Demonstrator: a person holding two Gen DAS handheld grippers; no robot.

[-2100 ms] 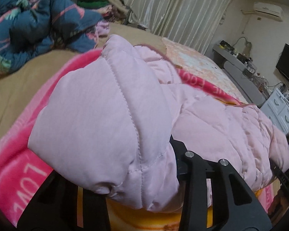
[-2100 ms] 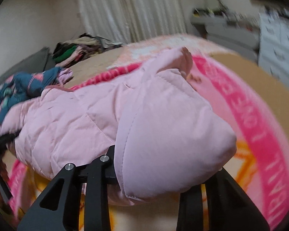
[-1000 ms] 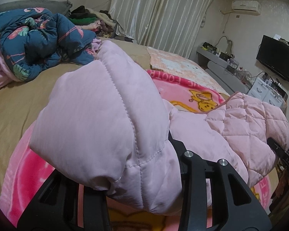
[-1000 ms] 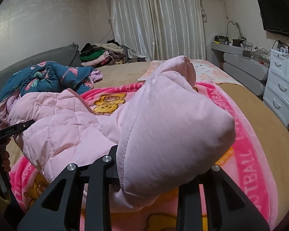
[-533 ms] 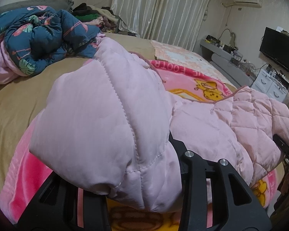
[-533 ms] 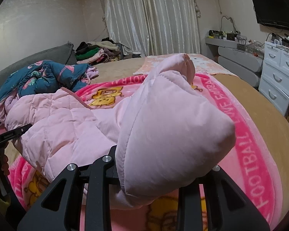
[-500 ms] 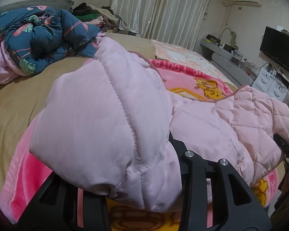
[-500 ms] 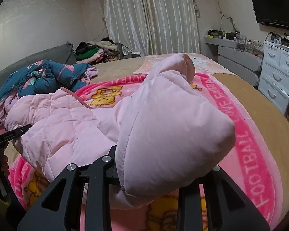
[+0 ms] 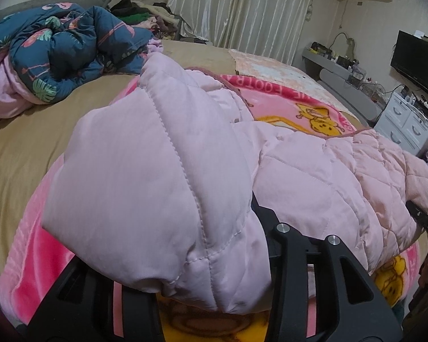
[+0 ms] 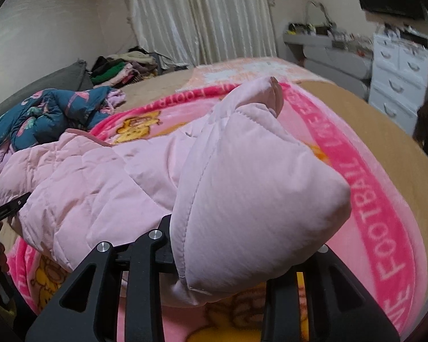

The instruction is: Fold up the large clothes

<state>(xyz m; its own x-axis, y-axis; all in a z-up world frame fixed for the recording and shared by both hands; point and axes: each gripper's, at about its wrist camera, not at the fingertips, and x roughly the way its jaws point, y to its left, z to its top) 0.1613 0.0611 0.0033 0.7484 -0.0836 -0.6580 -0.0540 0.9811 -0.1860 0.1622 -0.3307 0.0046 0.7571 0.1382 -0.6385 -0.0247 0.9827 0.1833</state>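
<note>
A pale pink quilted jacket lies stretched across a pink cartoon blanket on the bed. My left gripper is shut on one puffy end of the jacket, which bulges over its fingers. My right gripper is shut on the other end of the jacket, likewise draped over its fingers. The quilted body hangs between the two grippers, low over the blanket. Both pairs of fingertips are hidden by fabric.
A crumpled dark blue floral duvet lies at the bed's far left. A pile of clothes sits by the curtains. White drawers and a grey desk stand at the right. Tan sheet surrounds the blanket.
Both grippers have come down and tilted with the jacket still held. The jacket body has dropped lower toward the blanket and stretches flatter between them.
</note>
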